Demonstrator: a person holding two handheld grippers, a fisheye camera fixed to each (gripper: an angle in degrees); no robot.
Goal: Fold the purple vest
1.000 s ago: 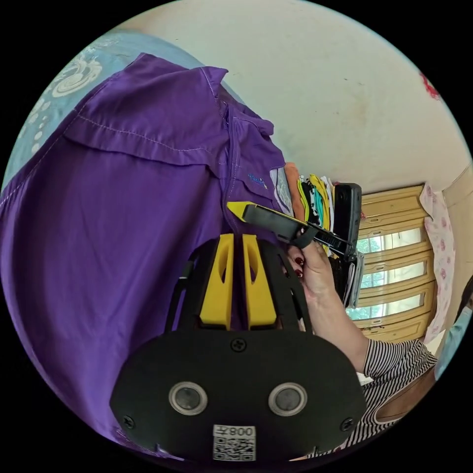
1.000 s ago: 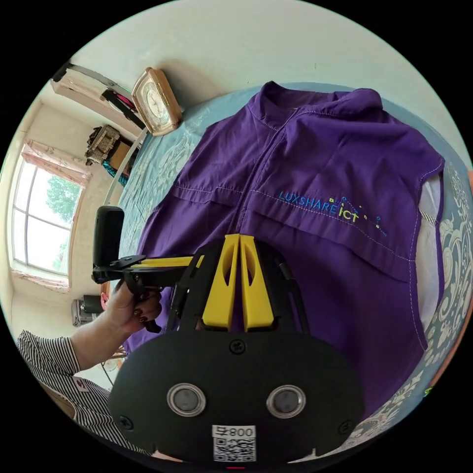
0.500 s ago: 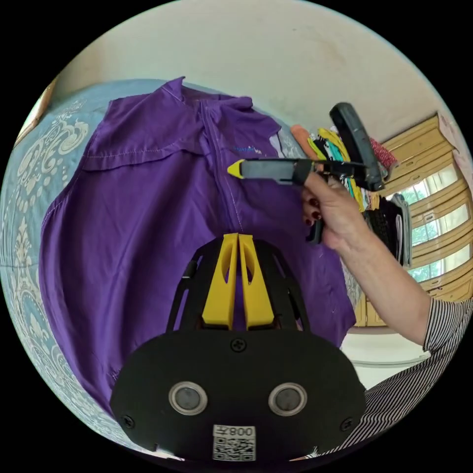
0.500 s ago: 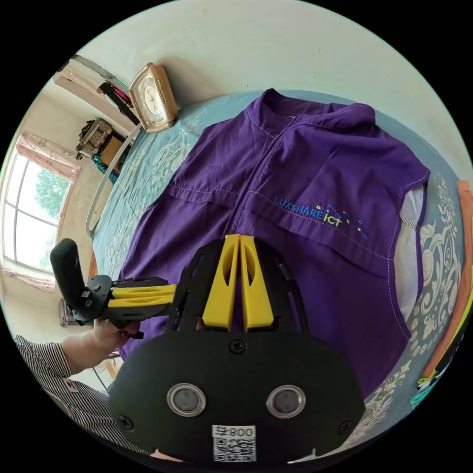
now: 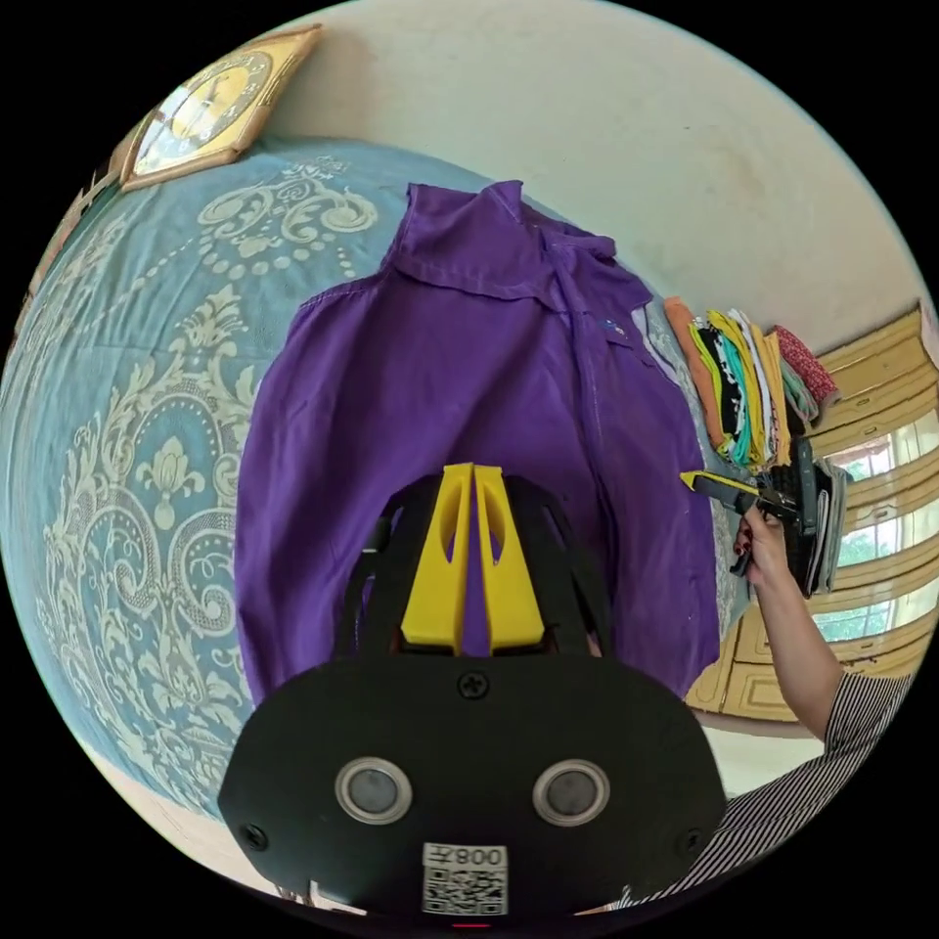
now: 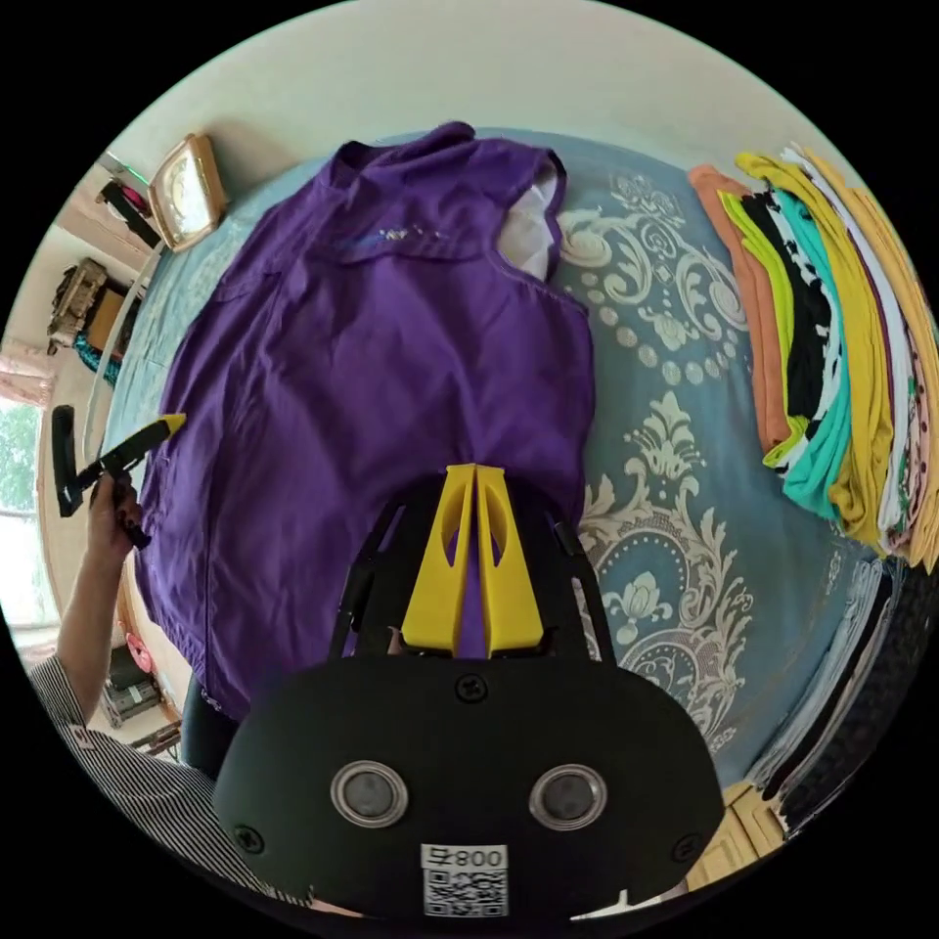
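Observation:
The purple vest [image 5: 440,372] lies spread flat, front up and zipped, on a blue patterned bedspread [image 5: 147,391]. My left gripper [image 5: 473,471] hovers over its lower half, jaws together with nothing in them. In the right gripper view the vest [image 6: 372,352] stretches up and left, and my right gripper [image 6: 475,471] is shut over its hem area beside the bedspread [image 6: 675,411]. Each gripper appears small in the other's view, held by a hand at a side edge of the vest: the right gripper [image 5: 690,477] and the left gripper [image 6: 174,422].
A stack of folded colourful clothes [image 6: 841,342] lies on the bed beside the vest, also seen as the stack [image 5: 743,391]. A framed clock [image 5: 210,93] leans at the wall behind the collar. A striped sleeve [image 5: 782,792] and a wooden cabinet [image 5: 880,372] are at the right.
Both grippers have drawn back from the vest's middle and moved apart toward its opposite side edges, so more bedspread and the clothes stack show. The vest lies as before.

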